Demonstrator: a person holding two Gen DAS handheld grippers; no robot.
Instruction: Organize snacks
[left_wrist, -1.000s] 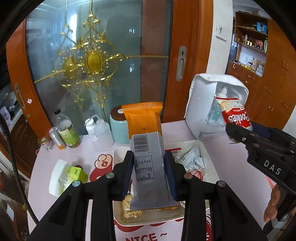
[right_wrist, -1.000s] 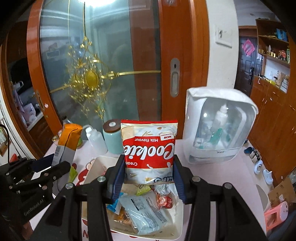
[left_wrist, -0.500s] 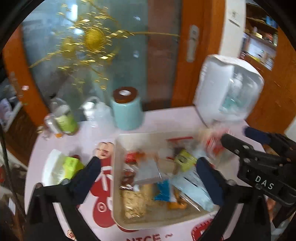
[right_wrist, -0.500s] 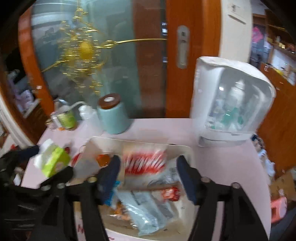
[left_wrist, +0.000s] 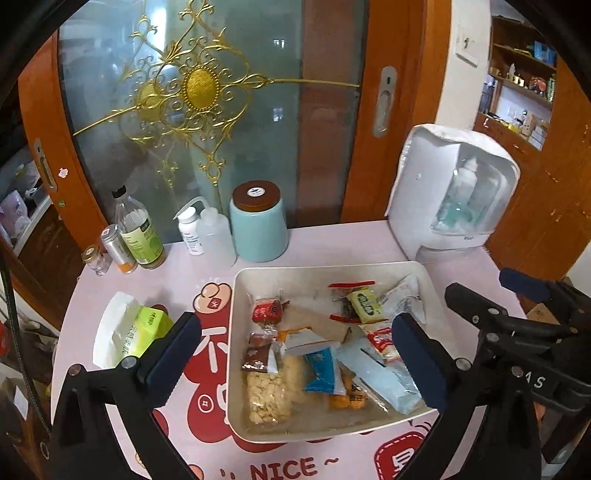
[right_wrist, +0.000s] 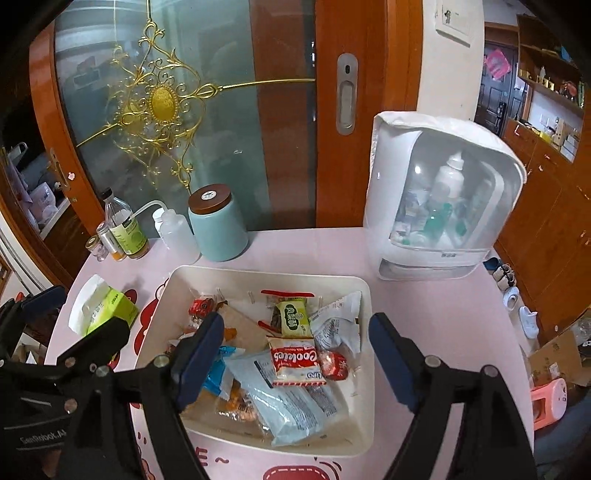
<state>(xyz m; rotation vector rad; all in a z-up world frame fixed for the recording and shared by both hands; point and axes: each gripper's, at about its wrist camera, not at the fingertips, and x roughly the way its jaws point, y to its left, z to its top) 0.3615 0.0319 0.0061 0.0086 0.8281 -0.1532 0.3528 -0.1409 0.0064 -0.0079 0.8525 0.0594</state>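
Note:
A white tray (left_wrist: 236, 295) on the pink table holds several snack packs; it also shows in the right wrist view (right_wrist: 364, 369). The red and white Cookies pack (right_wrist: 295, 362) lies flat in the tray's middle, beside a green pack (right_wrist: 293, 317) and a pale blue pack (right_wrist: 284, 402). A bag of pale nuts (left_wrist: 264, 393) lies at the tray's front left. My left gripper (left_wrist: 295, 354) is open and empty above the tray. My right gripper (right_wrist: 295, 358) is open and empty above the tray, and its arm shows in the left wrist view (left_wrist: 517, 332).
A teal jar (left_wrist: 258, 225), squeeze bottle (left_wrist: 216, 236) and several small bottles (left_wrist: 136, 232) stand behind the tray. A white storage case (left_wrist: 454, 199) stands at the back right. A green tissue pack (left_wrist: 129, 332) lies left of the tray. A glass door is behind.
Both grippers opened and let go: the orange-grey pack and the Cookies pack dropped into the tray. Both grippers now hang open over it.

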